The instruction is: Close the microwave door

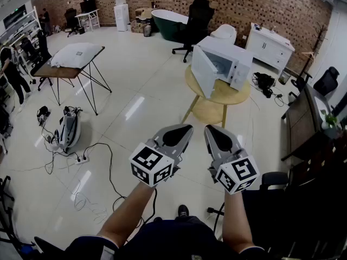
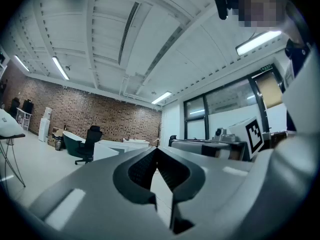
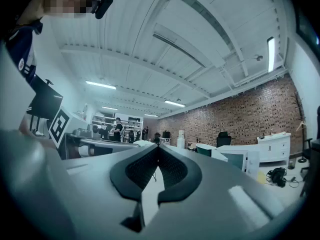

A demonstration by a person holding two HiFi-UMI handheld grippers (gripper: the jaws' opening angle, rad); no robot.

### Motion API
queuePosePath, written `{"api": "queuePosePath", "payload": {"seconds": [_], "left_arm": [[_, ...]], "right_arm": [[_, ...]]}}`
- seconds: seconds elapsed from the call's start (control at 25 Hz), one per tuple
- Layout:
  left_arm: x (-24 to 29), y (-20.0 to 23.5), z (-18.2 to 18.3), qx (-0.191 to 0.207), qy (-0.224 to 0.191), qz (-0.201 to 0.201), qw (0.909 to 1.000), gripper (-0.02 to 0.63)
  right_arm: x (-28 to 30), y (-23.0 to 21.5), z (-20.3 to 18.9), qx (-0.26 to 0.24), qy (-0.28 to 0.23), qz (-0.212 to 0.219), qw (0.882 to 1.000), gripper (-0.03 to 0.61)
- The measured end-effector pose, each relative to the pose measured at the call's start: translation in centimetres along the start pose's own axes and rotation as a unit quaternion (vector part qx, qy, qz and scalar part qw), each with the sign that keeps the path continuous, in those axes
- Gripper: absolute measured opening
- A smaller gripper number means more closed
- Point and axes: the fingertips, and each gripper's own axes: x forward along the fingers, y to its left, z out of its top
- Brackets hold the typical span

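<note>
Microwave (image 1: 227,58) sits well ahead on the round tabletop (image 1: 238,95), its door (image 1: 203,72) swung wide, so we hold left gripper (image 1: 186,129) and right gripper (image 1: 209,129) idle, jaws together and empty (approach comes first, we judge).

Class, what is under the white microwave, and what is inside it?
The microwave stands on a round wooden table. Its door is open, but anything inside is too small to tell.
</note>
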Motion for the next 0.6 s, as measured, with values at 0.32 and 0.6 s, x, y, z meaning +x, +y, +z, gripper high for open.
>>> {"api": "queuePosePath", "payload": {"seconds": [0.32, 0.6], "left_arm": [[4.8, 0.0, -1.2, 0.001, 0.004, 0.011, 0.9999, 0.011], [8.5, 0.5, -1.7, 0.009, 0.006, 0.022, 0.9997, 0.011]], "right_arm": [[-0.6, -5.0, -0.6, 0.0, 0.0, -0.002, 1.0, 0.002], [-0.4, -9.4, -1.1, 0.002, -0.001, -0.002, 1.0, 0.002]]}}
